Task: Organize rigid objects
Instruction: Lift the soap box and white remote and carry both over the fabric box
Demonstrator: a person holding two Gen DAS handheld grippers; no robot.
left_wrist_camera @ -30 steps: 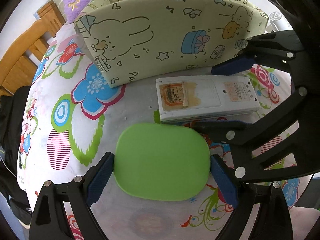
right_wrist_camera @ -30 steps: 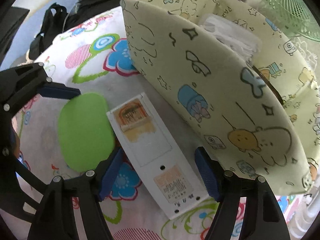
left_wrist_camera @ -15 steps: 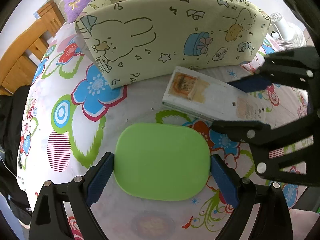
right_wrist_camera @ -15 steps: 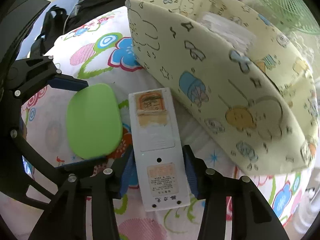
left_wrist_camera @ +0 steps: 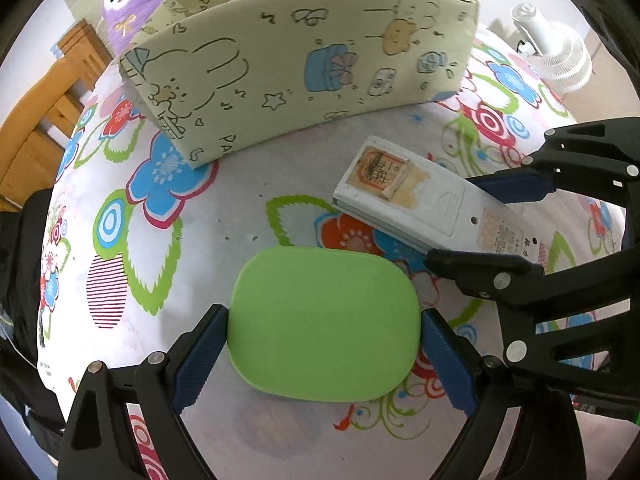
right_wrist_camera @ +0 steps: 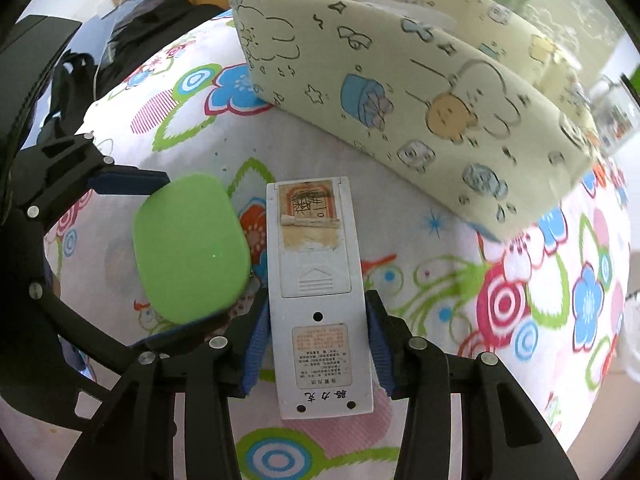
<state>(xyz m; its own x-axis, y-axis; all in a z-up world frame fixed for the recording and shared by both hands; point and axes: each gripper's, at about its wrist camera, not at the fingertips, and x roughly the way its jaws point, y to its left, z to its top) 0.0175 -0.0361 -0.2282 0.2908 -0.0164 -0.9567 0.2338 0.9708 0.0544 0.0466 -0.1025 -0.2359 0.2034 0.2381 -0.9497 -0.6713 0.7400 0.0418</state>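
A green rounded case (left_wrist_camera: 324, 280) sits between the blue pads of my left gripper (left_wrist_camera: 324, 313), which is shut on its two sides just above the flowered cloth. To its right a white remote control (left_wrist_camera: 420, 204) lies back side up, with a taped yellowed label. My right gripper (right_wrist_camera: 316, 300) is shut on the lower half of the remote (right_wrist_camera: 312, 248), pads pressing both long edges. In the right wrist view the green case (right_wrist_camera: 188, 248) and left gripper (right_wrist_camera: 160, 256) are at the left. A cream cartoon-print fabric basket (left_wrist_camera: 304, 64) stands behind both objects.
Flower-print cloth (left_wrist_camera: 160, 208) covers the rounded surface, which drops off at the left and front. A purple plush toy (left_wrist_camera: 128, 0) sits behind the basket. Wooden furniture (left_wrist_camera: 36, 132) is at the left, a white fan (left_wrist_camera: 552, 56) at the right, a black bag (right_wrist_camera: 132, 52) beyond the edge.
My right gripper closed onto the remote and swung it away from the basket, so it now lies at a slant. The green case stayed between the left pads.
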